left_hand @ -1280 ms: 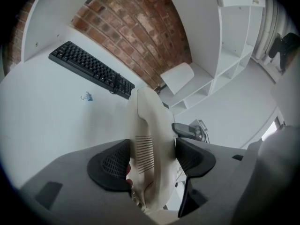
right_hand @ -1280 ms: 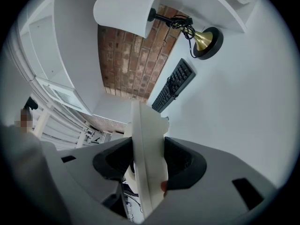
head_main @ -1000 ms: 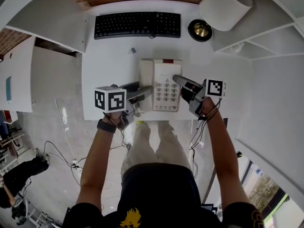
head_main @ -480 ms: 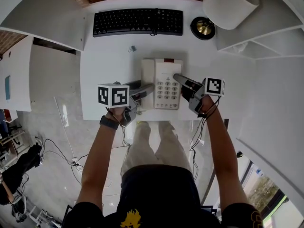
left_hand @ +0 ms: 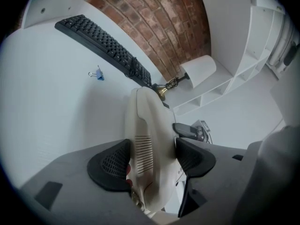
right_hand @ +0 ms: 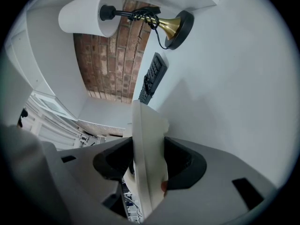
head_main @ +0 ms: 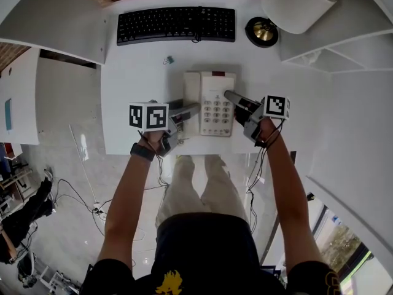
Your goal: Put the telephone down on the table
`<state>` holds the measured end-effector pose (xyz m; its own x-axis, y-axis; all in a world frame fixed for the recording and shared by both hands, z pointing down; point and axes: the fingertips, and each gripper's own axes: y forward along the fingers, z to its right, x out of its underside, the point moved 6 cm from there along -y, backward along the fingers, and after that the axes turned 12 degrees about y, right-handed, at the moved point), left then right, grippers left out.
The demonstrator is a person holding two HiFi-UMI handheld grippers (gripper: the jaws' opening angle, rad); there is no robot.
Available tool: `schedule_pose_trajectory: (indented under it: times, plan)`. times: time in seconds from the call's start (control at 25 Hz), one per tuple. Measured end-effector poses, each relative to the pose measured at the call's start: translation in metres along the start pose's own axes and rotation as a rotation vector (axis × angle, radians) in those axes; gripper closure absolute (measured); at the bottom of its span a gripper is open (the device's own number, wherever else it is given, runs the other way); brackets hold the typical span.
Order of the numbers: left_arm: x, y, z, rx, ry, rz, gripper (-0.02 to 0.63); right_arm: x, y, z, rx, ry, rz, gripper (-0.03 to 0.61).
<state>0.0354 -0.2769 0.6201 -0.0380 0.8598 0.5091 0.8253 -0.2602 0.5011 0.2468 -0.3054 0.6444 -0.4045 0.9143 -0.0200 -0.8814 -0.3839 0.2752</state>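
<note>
A cream telephone (head_main: 212, 100) with its handset on the left lies level over the white table (head_main: 138, 72), near the front edge; whether it touches the top I cannot tell. My left gripper (head_main: 191, 110) is shut on the handset side, and the left gripper view shows the ribbed handset (left_hand: 145, 125) pressed between the black pads of this gripper (left_hand: 151, 161). My right gripper (head_main: 229, 96) is shut on the right edge by the keypad. The right gripper view has that thin cream edge (right_hand: 145, 139) clamped between the right gripper's (right_hand: 149, 165) pads.
A black keyboard (head_main: 176, 24) lies along the back of the table. A brass-footed lamp (head_main: 263, 31) with a white shade (head_main: 299, 3) stands at the back right. A small blue binder clip (head_main: 168, 59) lies between keyboard and telephone. White shelves flank both sides.
The telephone now looks smaller against the keyboard: it has sunk toward the table with both grippers still holding it. Both grips are unchanged.
</note>
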Motion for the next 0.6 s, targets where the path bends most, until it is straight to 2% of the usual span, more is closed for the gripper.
schedule_pose_trajectory:
  times: [0.28, 0.44, 0.6]
  plan:
    - [0.006, 0.005, -0.004, 0.011, 0.021, 0.0, 0.299, 0.001, 0.007, -0.016, -0.051, -0.096, -0.024, 0.376]
    - [0.007, 0.005, -0.005, 0.02, 0.027, 0.012, 0.296, 0.001, -0.004, -0.006, 0.11, -0.075, 0.008, 0.376]
    - [0.007, 0.006, -0.007, 0.042, 0.026, 0.009, 0.291, 0.003, -0.004, -0.008, 0.096, -0.071, 0.011, 0.376]
